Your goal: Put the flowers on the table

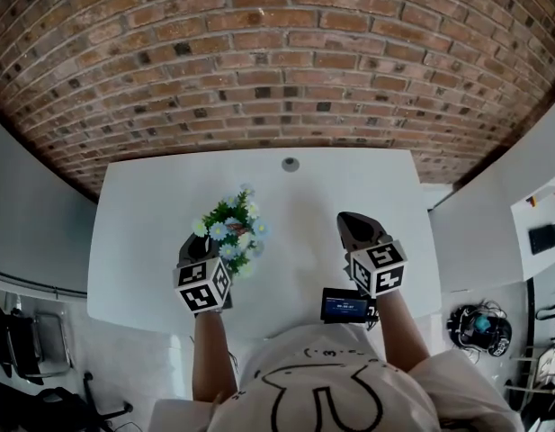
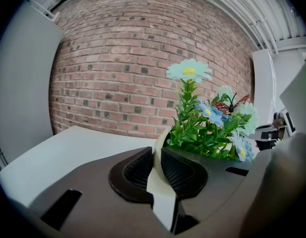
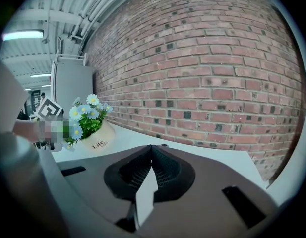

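Observation:
A cream pot of blue and white daisies (image 1: 232, 228) is at the middle-left of the white table (image 1: 349, 183). My left gripper (image 1: 199, 239) is shut on the pot's rim; in the left gripper view the cream rim (image 2: 160, 150) is pinched between the pads, with the flowers (image 2: 207, 128) and a small butterfly ornament (image 2: 232, 104) just beyond. In the right gripper view the pot (image 3: 97, 140) leans, printed "Life", low at the table; contact cannot be told. My right gripper (image 1: 345, 217) hovers to the pot's right, shut and empty (image 3: 151, 150).
A round grommet (image 1: 290, 164) sits near the table's far edge, below the brick wall (image 1: 277, 52). White partitions stand at the left (image 1: 34, 205) and right (image 1: 502, 187). A small screen (image 1: 344, 306) hangs by the table's near edge.

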Demonstrator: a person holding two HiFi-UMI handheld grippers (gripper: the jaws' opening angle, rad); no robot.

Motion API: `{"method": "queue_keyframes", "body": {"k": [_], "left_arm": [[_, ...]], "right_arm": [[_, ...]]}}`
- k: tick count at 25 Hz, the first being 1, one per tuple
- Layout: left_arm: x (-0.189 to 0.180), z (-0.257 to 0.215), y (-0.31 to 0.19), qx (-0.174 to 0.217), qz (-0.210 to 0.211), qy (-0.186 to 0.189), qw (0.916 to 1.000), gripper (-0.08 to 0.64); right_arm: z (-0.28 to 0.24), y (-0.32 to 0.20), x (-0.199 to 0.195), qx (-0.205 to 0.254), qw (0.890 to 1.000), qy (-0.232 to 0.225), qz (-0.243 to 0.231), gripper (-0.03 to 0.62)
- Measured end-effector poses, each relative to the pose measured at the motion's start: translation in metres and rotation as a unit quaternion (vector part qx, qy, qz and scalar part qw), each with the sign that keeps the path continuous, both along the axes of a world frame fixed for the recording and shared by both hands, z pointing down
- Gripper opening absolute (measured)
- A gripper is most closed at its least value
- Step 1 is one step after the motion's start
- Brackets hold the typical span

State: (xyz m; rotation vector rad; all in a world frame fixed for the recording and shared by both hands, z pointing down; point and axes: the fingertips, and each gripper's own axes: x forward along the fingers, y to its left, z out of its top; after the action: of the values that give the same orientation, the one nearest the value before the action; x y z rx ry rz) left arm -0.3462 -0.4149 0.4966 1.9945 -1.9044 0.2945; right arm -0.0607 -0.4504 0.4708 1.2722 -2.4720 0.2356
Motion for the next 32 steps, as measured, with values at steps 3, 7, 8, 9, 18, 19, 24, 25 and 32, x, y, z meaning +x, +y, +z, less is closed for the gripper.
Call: {"method": "queue_keyframes", "body": {"k": [3, 7, 8, 9, 18, 19, 24, 25, 32], "left_arm": [[0.003, 0.01, -0.006, -0.014, -0.002, 0.002, 0.9999, 0.061], [0.004, 0.024, -0.014, -0.034, -0.005, 0.001, 0.9994, 0.061], [0.004, 0.028, -0.015, -0.039, -0.006, 0.001, 0.9992, 0.061], [0.004, 0.033, -0.017, -0.045, -0.007, 0.002, 0.999, 0.061], [0.007, 0.069, -0.03, -0.096, -0.006, -0.008, 0.9954, 0.061], [0.007, 0.073, -0.03, -0.101, -0.006, -0.009, 0.9948, 0.061], [0.004, 0.085, -0.037, -0.118, -0.007, -0.006, 0.993, 0.061], [0.004, 0.087, -0.038, -0.12, -0.007, -0.006, 0.9927, 0.061], [0.004, 0.094, -0.048, -0.131, 0.0, 0.001, 0.9914, 0.061]], "right_arm": [[0.012, -0.009, 0.006, -0.015, 1.0, 0.001, 0.002, 0.014], [0.026, -0.021, 0.013, -0.036, 0.999, -0.001, 0.007, 0.014], [0.03, -0.024, 0.014, -0.041, 0.999, -0.001, 0.008, 0.014], [0.034, -0.026, 0.015, -0.046, 0.999, -0.002, 0.008, 0.014], [0.067, -0.05, 0.021, -0.093, 0.996, -0.006, 0.011, 0.014], [0.073, -0.051, 0.022, -0.101, 0.995, -0.007, 0.013, 0.014], [0.086, -0.056, 0.025, -0.12, 0.993, -0.005, 0.019, 0.014], [0.088, -0.057, 0.026, -0.122, 0.992, -0.005, 0.02, 0.014], [0.101, -0.065, 0.031, -0.138, 0.99, -0.001, 0.026, 0.014]]}}
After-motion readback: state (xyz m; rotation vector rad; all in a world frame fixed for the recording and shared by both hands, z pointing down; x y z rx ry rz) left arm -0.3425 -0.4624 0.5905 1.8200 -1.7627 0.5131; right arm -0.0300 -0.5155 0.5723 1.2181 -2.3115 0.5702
